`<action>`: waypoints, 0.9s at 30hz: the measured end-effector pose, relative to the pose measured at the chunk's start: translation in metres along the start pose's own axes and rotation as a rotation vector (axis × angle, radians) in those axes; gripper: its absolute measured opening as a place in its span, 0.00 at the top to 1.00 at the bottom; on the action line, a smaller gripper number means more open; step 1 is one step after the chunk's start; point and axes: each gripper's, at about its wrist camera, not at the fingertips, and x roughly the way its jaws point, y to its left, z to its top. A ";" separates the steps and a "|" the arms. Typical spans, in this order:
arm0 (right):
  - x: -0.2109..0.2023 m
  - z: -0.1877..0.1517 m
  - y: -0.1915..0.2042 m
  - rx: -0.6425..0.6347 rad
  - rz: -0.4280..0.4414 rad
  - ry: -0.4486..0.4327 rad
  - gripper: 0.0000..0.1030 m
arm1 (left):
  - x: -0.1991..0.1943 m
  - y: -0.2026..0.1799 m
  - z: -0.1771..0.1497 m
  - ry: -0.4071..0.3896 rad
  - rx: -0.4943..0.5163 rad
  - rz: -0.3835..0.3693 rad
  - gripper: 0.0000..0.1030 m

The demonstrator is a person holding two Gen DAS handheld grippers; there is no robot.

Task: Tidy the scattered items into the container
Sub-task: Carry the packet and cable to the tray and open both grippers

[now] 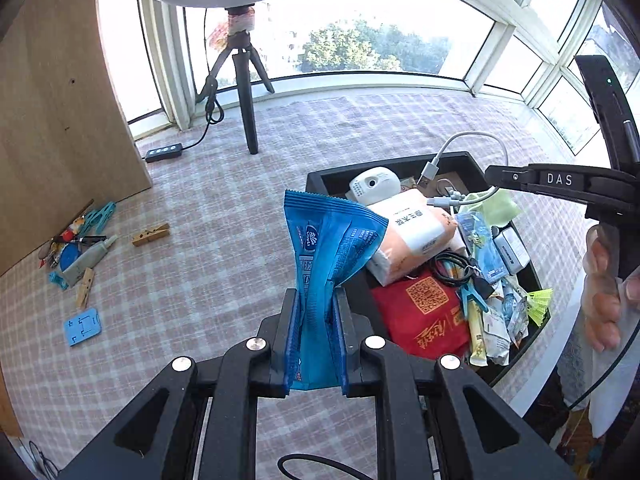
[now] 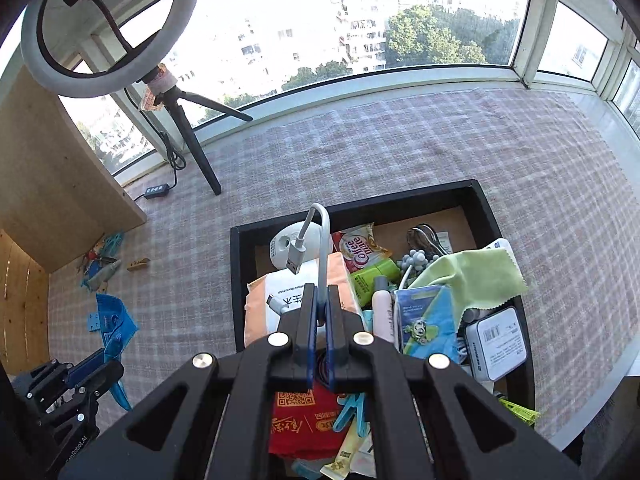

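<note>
Two grips logged: my left gripper (image 1: 314,320) clamps the blue packet (image 1: 326,248) beside the black container (image 1: 400,162); my right gripper (image 2: 318,304) pinches the white cable (image 2: 322,236) above it. Cable may snag, I think, springing out. Clothespins (image 1: 151,234) remain far left.

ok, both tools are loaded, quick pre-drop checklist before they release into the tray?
1. Left tool shut on blue packet: ok.
2. Right tool shut on white cable: ok.
3. Cable over tray: ok.
4. Packet over tray: not ok, it sits at the tray's left edge.
5. Free room in tray: not ok, piled high; tissue pack lies below the drop spot.
6. Table items left, clothespin and blue card: not ok.
</note>
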 end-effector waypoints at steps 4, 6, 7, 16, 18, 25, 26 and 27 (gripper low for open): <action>-0.003 0.005 -0.037 0.020 -0.013 0.006 0.96 | 0.008 -0.059 0.009 0.005 0.052 -0.039 0.86; -0.003 0.006 -0.050 0.023 -0.019 0.010 0.96 | 0.013 -0.083 0.013 0.010 0.072 -0.052 0.86; -0.003 0.006 -0.056 0.026 -0.023 0.013 0.96 | 0.016 -0.093 0.015 0.013 0.081 -0.056 0.86; -0.004 0.012 -0.088 0.034 -0.019 0.016 0.50 | 0.037 -0.142 0.025 0.038 0.130 -0.070 0.49; -0.009 0.013 -0.090 0.026 -0.034 -0.005 0.50 | 0.038 -0.138 0.025 0.037 0.125 -0.047 0.49; -0.007 0.014 -0.070 -0.029 0.009 -0.006 0.50 | 0.038 -0.097 0.018 0.047 0.068 -0.003 0.49; -0.006 0.014 -0.064 -0.040 0.017 -0.006 0.50 | 0.036 -0.089 0.017 0.045 0.058 0.007 0.49; -0.005 0.014 -0.057 -0.053 0.027 -0.004 0.50 | 0.035 -0.080 0.015 0.043 0.050 0.017 0.49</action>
